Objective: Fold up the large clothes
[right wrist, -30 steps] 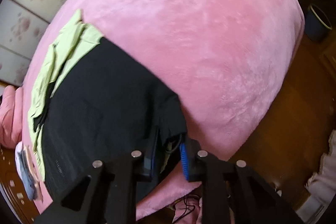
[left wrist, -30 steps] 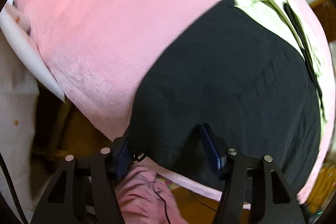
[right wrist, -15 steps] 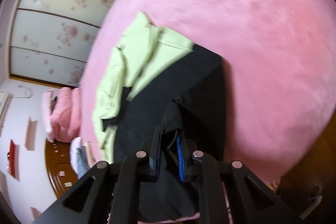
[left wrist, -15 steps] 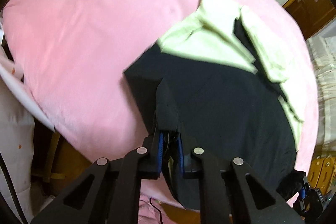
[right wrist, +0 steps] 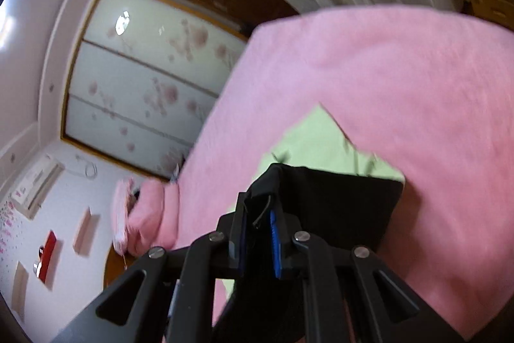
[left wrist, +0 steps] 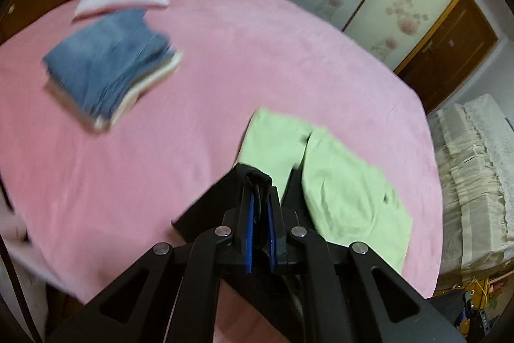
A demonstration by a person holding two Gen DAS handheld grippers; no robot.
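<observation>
The left gripper [left wrist: 259,208] tilts steeply downward, jaws clamped on a bunched hem of the black garment [left wrist: 205,208]. The right gripper [right wrist: 260,216] points less steeply, jaws likewise pinching black fabric between the blue pads [right wrist: 274,233].

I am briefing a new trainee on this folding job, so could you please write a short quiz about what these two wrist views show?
1. True or false: the left tool is shut on the black cloth.
2. What lies on the pink blanket just beyond the black cloth? A) a red towel B) a light green garment C) a white sheet
3. Fill in: the right tool grips the ____ cloth.

Key: 1 true. 2 B. 3 black.
</observation>
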